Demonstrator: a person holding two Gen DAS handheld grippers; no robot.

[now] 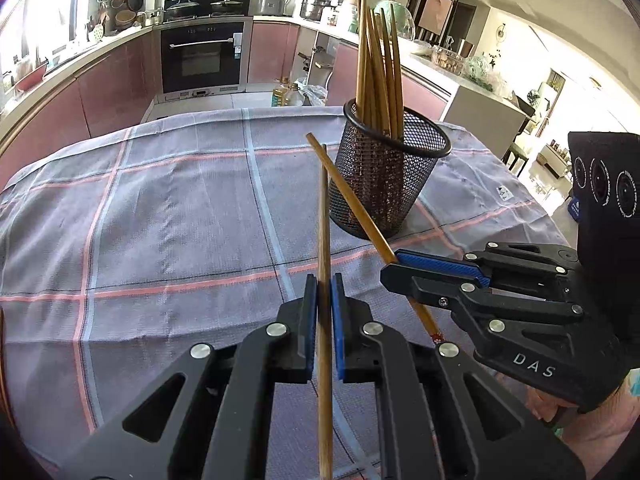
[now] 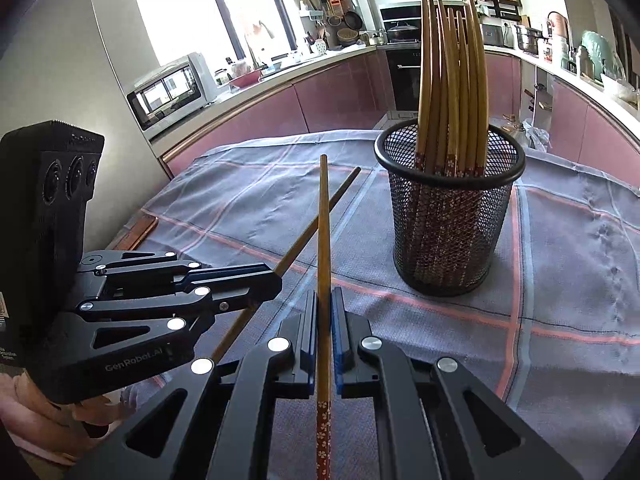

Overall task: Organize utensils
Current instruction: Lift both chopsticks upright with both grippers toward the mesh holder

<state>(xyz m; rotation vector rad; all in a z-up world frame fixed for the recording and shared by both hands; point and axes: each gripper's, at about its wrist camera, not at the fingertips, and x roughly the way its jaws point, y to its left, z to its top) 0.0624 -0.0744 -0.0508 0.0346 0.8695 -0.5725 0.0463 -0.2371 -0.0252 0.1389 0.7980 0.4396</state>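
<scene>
Left gripper (image 1: pixel 324 292) clenched on chopstick (image 1: pixel 323 220); right gripper (image 2: pixel 324 308) clenched on second chopstick (image 2: pixel 323 240), both above table (image 1: pixel 160 220) near edge. Mesh cup (image 2: pixel 450 216) with chopsticks (image 2: pixel 452 80) toward far right corner; cloth bare leftward. Flowered chopstick end visible only right view.

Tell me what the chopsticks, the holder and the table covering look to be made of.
Chopsticks: likely bamboo or wood, smooth tan finish, with red flower-patterned handle ends.
Holder: black wire mesh, probably painted metal, with a solid rolled rim; you can see through it.
Table covering: woven cloth, grey with pink and pale blue stripes, matte, creased and wrinkled.
</scene>
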